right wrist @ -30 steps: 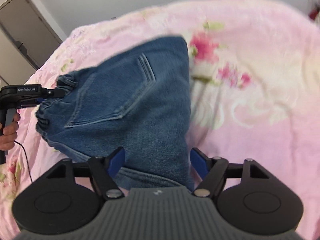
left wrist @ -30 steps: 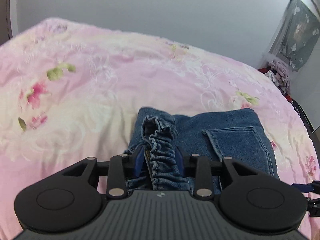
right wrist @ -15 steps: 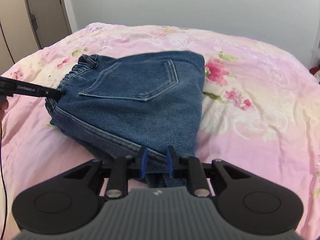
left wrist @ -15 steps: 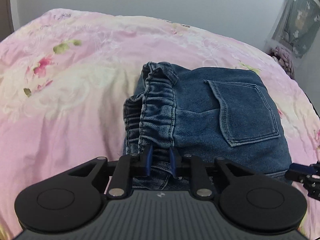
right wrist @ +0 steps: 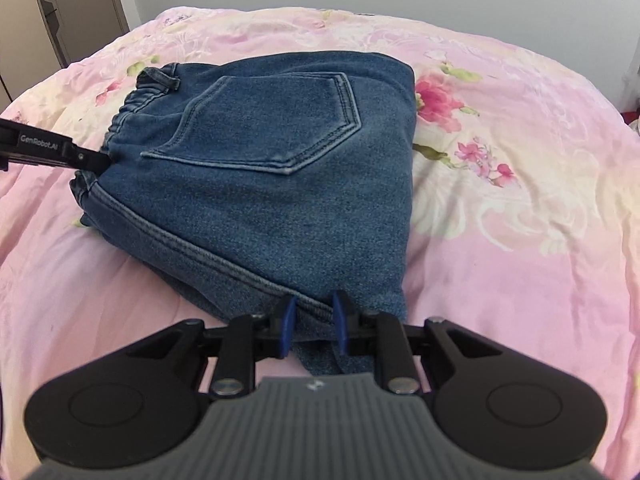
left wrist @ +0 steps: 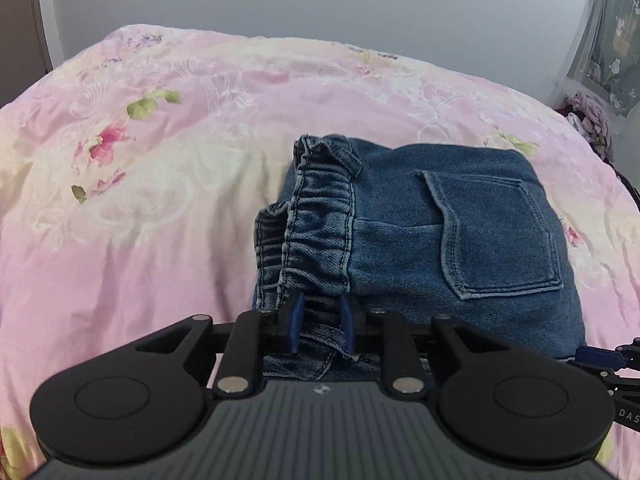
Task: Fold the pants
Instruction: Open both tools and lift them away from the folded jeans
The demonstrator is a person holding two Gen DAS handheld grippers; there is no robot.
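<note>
The blue denim pants (left wrist: 460, 236) lie folded in a compact stack on the pink floral bedspread (left wrist: 160, 184), back pocket up. My left gripper (left wrist: 322, 322) is shut on the elastic waistband edge nearest me. My right gripper (right wrist: 311, 326) is shut on the near folded corner of the pants (right wrist: 280, 168). The left gripper also shows in the right wrist view (right wrist: 90, 159) at the waistband, and the right gripper's tip shows at the left wrist view's right edge (left wrist: 600, 356).
The bedspread (right wrist: 500, 200) spreads around the pants on all sides. A grey wall stands behind the bed. A wardrobe door (right wrist: 48, 12) is at the far left. A curtain and a pile of clothes (left wrist: 592, 124) are at the far right.
The pants were brought down from the air and now rest flat on the bed. My right gripper closed on the near corner. Both grippers' jaws stand slightly wider than half a second ago.
</note>
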